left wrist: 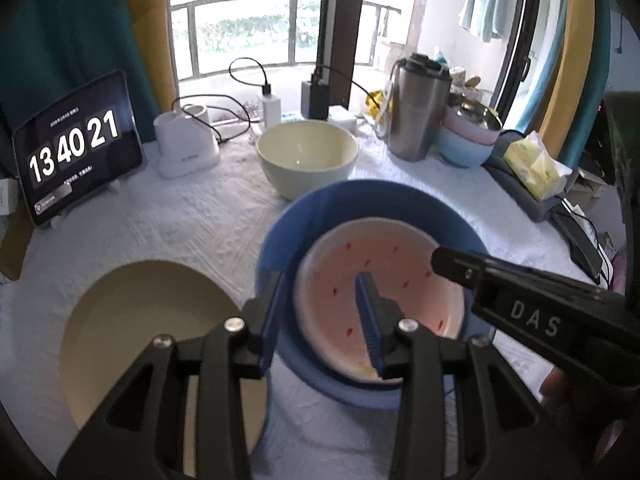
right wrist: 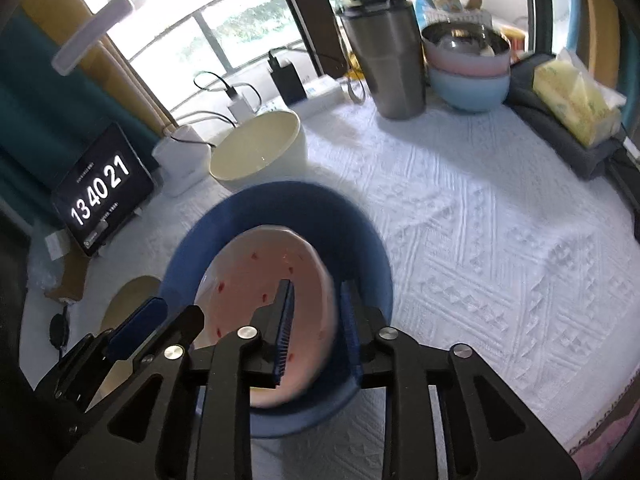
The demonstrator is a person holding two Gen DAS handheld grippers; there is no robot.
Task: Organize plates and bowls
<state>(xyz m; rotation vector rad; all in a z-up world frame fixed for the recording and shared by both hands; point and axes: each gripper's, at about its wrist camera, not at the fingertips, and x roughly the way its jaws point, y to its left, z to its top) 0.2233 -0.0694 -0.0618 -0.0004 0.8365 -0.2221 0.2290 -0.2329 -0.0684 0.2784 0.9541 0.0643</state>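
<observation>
A pink plate with red marks (left wrist: 380, 292) (right wrist: 264, 292) lies inside a dark blue bowl (left wrist: 352, 208) (right wrist: 280, 204) on the white cloth. My left gripper (left wrist: 320, 316) straddles the near left rim of the blue bowl, one finger outside, one over the plate. My right gripper (right wrist: 316, 328) straddles the bowl's right rim, one finger on the plate, one outside; it shows in the left wrist view as a black arm (left wrist: 520, 304). Both bowl and plate look slightly blurred. A cream bowl (left wrist: 307, 156) (right wrist: 256, 152) stands behind. A tan plate (left wrist: 144, 320) (right wrist: 128, 300) lies at left.
A tablet clock (left wrist: 76, 148) stands at back left beside a white charger stand (left wrist: 186, 146). A steel tumbler (left wrist: 416, 108), stacked pink and light blue bowls (left wrist: 468, 140) and a tissue pack (left wrist: 536, 168) sit at back right. Cables run along the window sill.
</observation>
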